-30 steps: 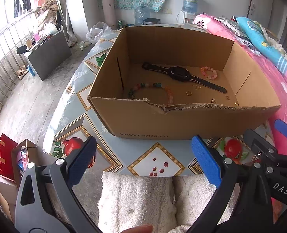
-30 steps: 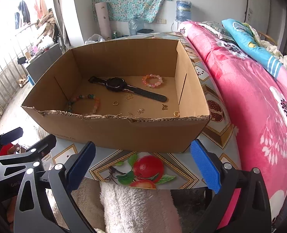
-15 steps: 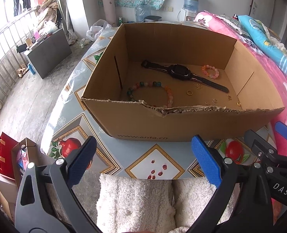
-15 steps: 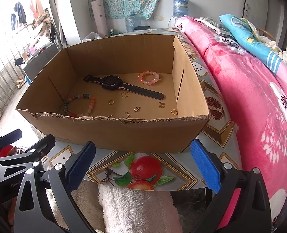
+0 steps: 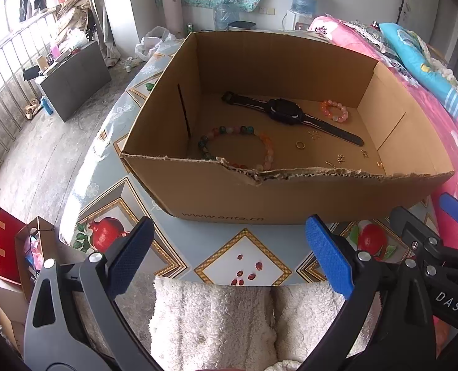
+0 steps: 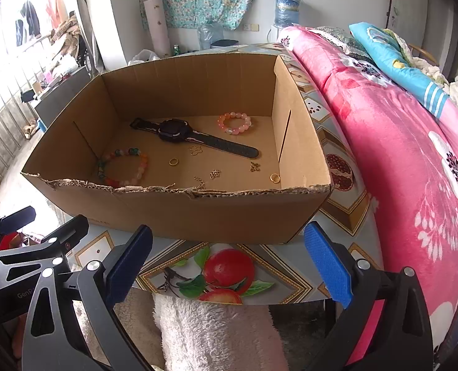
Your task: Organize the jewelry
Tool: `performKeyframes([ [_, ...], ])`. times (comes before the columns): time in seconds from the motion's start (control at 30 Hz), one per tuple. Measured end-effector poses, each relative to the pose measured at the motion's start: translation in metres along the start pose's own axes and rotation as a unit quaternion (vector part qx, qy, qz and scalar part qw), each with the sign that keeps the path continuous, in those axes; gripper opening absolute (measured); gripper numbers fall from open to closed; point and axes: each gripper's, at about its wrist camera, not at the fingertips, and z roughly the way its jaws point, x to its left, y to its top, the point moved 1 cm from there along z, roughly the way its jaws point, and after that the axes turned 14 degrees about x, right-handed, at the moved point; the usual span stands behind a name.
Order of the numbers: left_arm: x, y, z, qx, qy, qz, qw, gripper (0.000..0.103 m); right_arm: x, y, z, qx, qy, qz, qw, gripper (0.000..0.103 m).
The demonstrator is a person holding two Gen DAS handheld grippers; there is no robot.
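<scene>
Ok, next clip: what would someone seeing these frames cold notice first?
Most likely the open cardboard box on the fruit-patterned table, its near edge torn ragged, with a black watch stretched across its floor. Around the watch lie a pink bead bracelet toward the back right, a multicolored bead bracelet at front left, and small gold pieces scattered between. Both blue-padded claws, left claw and right claw, hover open and empty before the box.

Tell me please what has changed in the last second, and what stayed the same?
Both grippers, left gripper and right gripper, moved slightly closer to the cardboard box, both open and empty. Nothing was grasped or released. The watch, bracelets and rings lie unmoved inside.
</scene>
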Motion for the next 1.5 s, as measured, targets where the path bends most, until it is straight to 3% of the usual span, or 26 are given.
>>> performKeyframes([
  [1.5,0.0017,0.0007,-0.0001,0.0,-0.002,-0.002,1.0,0.094,0.0013,-0.0004,-0.0005,0.003,-0.005,0.006,1.0,0.096],
])
